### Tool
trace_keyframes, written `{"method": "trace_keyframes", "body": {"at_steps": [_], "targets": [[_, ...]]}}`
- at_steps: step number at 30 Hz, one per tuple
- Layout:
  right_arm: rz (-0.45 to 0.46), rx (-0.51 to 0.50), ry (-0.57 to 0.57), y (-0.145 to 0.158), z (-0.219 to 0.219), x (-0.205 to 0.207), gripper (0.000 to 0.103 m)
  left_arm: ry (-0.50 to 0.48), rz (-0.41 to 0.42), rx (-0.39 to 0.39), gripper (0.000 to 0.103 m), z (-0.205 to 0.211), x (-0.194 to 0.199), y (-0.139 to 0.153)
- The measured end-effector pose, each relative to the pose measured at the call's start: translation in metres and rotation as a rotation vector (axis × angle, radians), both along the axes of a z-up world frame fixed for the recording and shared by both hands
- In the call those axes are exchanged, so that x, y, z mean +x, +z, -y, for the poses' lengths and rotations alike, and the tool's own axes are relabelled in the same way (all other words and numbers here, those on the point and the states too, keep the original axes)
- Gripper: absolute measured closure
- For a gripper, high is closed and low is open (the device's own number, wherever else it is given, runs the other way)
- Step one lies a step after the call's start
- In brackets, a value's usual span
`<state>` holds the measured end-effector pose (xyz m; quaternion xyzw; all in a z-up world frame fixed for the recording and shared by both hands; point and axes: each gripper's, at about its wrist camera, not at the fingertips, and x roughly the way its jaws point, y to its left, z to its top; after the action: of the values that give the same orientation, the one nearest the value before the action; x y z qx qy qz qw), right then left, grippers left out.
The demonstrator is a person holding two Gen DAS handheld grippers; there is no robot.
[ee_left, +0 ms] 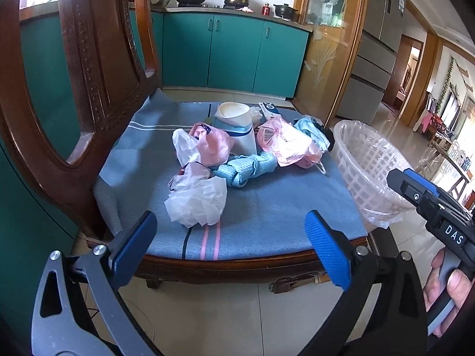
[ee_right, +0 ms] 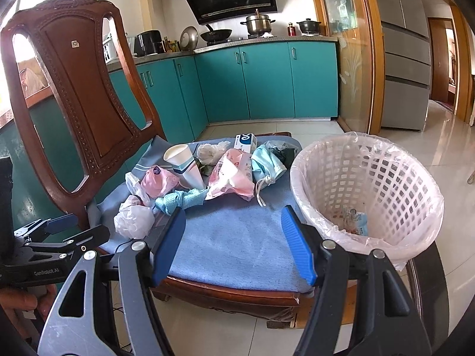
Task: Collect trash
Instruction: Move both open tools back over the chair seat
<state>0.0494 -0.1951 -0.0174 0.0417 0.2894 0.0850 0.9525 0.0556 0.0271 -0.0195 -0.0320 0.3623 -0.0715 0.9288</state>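
Note:
Trash lies heaped on a blue-cushioned wooden chair: a crumpled white plastic bag nearest me, pink bags, a light-blue knotted cloth, a tipped paper cup and a small white-blue box. A white lattice basket lined with clear plastic stands at the seat's right edge, with a few scraps inside. My left gripper hangs open before the seat's front edge, empty. My right gripper is open and empty too, over the bare front of the cushion, left of the basket.
The chair's carved backrest rises on the left. Teal kitchen cabinets with pots on the counter stand behind, a grey fridge to the right. Pale tiled floor surrounds the chair. A hand holds the right gripper's handle.

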Motion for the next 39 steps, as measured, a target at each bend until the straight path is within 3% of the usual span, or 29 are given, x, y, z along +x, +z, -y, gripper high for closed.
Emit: {"method": "trace_keyframes", "body": {"at_steps": [39], "targets": [[0.002,-0.004,0.008,-0.0011,-0.0022,-0.0001,0.037,-0.011,-0.011,0.022,0.004,0.0022,0.0011,-0.0049]]}}
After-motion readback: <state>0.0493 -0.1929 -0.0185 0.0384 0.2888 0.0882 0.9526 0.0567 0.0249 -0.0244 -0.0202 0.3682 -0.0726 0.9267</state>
